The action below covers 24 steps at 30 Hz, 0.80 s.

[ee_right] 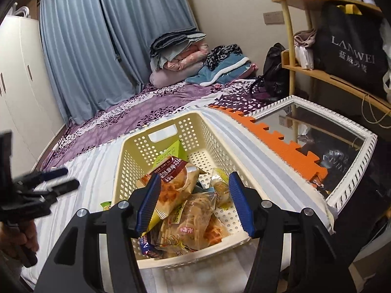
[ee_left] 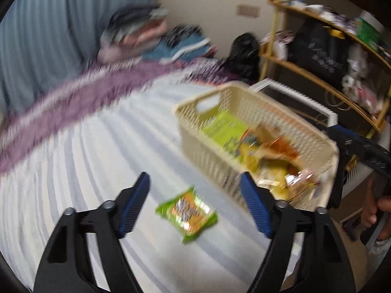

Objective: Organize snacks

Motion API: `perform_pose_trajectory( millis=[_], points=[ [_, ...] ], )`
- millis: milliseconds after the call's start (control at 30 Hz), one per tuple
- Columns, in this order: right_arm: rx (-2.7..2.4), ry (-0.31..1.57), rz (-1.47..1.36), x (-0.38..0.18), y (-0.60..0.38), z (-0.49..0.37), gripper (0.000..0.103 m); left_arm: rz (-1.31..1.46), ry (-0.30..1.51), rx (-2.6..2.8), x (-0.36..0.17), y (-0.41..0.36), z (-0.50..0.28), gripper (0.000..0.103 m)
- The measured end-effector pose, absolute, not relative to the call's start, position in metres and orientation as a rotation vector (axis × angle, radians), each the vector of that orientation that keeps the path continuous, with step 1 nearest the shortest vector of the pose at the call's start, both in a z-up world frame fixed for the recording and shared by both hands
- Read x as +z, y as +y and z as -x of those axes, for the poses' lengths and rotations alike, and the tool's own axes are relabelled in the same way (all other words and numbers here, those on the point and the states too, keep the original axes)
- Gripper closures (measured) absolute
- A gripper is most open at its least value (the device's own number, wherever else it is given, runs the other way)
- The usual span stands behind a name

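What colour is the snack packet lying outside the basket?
Green with orange print, the snack packet; clearest in the left wrist view.

A bed covered by a blue-and-white striped sheet [ee_right: 97, 168] carried a cream perforated plastic basket [ee_right: 193, 122] and, just beside it, a green snack packet [ee_left: 187, 211]. Farther back lay a purple floral blanket [ee_right: 136, 112], bearing folded bedding [ee_right: 176, 53] and a black bag [ee_right: 276, 70].

Blue curtains [ee_right: 80, 48] hang along the back wall beside a white wardrobe [ee_right: 17, 92]. A purple cover [ee_right: 136, 114] lies on the bed, with folded blankets [ee_right: 180, 56] on it at the wall. A wooden shelf [ee_right: 325, 73] stands on the right, and a white-framed mirror [ee_right: 327, 131] lies near it.
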State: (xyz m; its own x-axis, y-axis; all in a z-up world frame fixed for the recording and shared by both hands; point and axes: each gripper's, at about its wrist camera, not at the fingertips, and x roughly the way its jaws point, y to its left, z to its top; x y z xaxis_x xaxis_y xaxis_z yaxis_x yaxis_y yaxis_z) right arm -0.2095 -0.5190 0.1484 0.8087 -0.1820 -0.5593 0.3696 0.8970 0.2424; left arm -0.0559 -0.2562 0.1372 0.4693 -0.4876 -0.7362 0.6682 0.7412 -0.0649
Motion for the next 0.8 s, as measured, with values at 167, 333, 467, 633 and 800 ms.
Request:
perform_pose_trajectory(
  millis=[167, 333, 467, 633, 800],
  points=[
    [-0.296, 0.566, -0.380, 0.141, -0.519, 0.211, 0.034, -0.191, 1.001, -0.653, 0.079, -0.252, 0.038, 0.010],
    [-0.302, 0.558, -0.363, 0.142, -0.515, 0.216, 0.034, -0.134, 1.090, -0.623, 0.050, -0.257, 0.025, 0.010],
    [-0.299, 0.557, -0.353, 0.143, -0.512, 0.218, 0.034, -0.091, 1.117, -0.603, 0.041, -0.264, 0.016, 0.010],
    [-0.306, 0.561, -0.339, 0.142, -0.509, 0.220, 0.034, -0.109, 1.115, -0.559, 0.032, -0.276, 0.008, 0.010],
    [-0.315, 0.559, -0.329, 0.143, -0.509, 0.223, 0.034, -0.150, 1.077, -0.568, 0.025, -0.275, 0.011, 0.023]
  ],
)
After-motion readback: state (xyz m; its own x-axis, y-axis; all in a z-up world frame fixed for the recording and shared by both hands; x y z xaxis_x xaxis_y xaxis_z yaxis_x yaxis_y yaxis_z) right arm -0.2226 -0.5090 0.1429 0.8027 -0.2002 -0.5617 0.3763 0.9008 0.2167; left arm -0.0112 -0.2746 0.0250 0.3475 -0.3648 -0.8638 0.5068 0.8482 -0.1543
